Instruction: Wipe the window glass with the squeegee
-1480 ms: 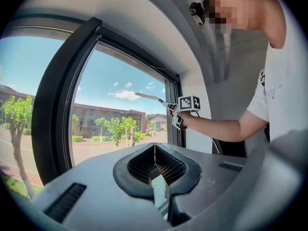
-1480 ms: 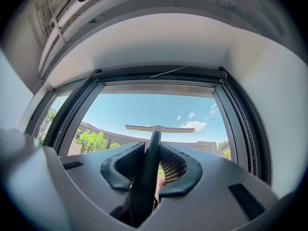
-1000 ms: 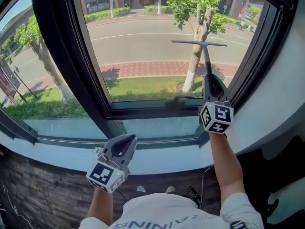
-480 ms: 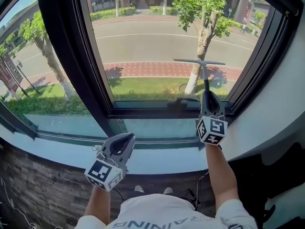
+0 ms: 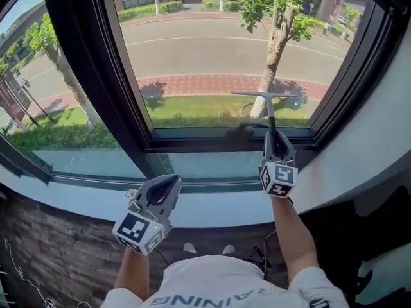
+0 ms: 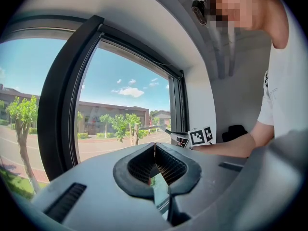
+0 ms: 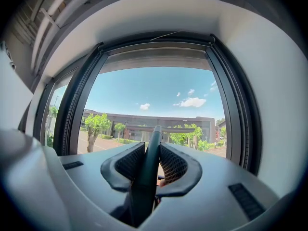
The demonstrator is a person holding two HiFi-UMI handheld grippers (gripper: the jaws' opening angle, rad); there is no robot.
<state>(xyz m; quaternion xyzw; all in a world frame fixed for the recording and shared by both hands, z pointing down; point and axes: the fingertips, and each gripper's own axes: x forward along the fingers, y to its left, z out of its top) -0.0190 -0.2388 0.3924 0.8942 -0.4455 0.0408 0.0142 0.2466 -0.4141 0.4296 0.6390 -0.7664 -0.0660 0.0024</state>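
Outside, a sunlit street and trees fill the large clear window glass pane (image 5: pixel 212 50), which sits in a thick black metal window frame (image 5: pixel 77 76). Below the frame runs a pale, curved window sill (image 5: pixel 212 213).

Low on the right half of the pane is the slim black T-shaped squeegee (image 5: pixel 270 115). Its blade lies level across the glass, just above the bottom rail of the frame, and its handle runs straight down from the blade. From these views I cannot tell whether the blade edge presses on the glass.

The right tool (image 5: pixel 275 141) is clamped on the squeegee's handle (image 7: pixel 150 162), with both ribbed pads tight against its sides, and it points up toward the pane.

The left tool (image 5: pixel 169 182) hangs over the sill, well apart from the squeegee. Its jaws meet at the tips with nothing between them (image 6: pixel 154 146).
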